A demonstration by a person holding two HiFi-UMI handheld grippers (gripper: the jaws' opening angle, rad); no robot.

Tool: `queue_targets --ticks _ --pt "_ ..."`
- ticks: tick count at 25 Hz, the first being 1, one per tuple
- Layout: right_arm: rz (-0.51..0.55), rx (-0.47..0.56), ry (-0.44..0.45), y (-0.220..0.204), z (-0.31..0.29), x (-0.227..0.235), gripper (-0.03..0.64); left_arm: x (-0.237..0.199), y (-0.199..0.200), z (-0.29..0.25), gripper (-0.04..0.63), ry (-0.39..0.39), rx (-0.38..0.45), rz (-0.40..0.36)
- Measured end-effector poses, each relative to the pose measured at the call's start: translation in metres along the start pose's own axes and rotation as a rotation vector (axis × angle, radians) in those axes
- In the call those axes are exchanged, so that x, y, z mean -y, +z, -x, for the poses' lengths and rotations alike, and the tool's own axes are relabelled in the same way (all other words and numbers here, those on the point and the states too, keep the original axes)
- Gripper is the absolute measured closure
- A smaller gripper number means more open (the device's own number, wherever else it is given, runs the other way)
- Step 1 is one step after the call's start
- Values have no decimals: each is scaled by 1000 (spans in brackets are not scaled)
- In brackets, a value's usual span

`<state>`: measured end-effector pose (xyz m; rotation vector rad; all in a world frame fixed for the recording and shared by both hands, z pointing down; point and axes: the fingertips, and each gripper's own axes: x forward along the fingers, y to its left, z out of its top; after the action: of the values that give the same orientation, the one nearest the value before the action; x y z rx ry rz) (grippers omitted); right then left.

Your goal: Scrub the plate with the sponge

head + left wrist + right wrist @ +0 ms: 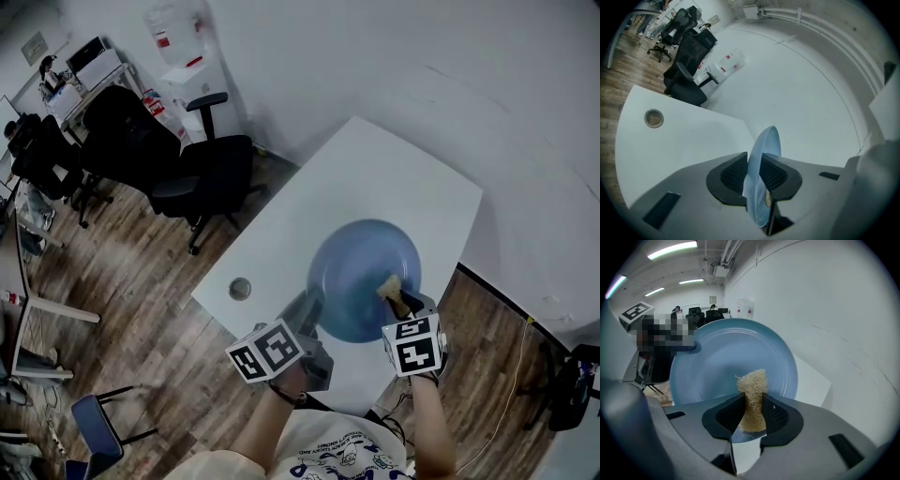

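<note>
you had the left gripper (753, 174) pinching the blue plate (361, 267) by its rim, lower middle of the head view, and the right gripper (752, 414) clamped on the sponge (752, 385) at the plate's inner face. looked mid-scrub to me. next you'd need to sweep across while holding the plate steady.

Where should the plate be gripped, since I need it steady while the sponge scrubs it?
By its thin rim, edge-on, from the person's near left, as the left gripper clamps it. The plate is shallow and wide, so only the rim fits between jaws, leaving its face free for the sponge.
</note>
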<state>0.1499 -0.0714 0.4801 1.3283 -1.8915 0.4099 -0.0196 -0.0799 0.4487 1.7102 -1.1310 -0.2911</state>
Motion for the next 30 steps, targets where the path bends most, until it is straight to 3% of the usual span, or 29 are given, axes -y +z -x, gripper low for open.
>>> queue_targets --ticks 16,30 --pt "-10 -41 96 -15 5 -39 508 -6 -1 5 523 11 6 11" --pt "-49 -36 236 -12 11 -73 506 -3 -5 4 522 3 8 15"
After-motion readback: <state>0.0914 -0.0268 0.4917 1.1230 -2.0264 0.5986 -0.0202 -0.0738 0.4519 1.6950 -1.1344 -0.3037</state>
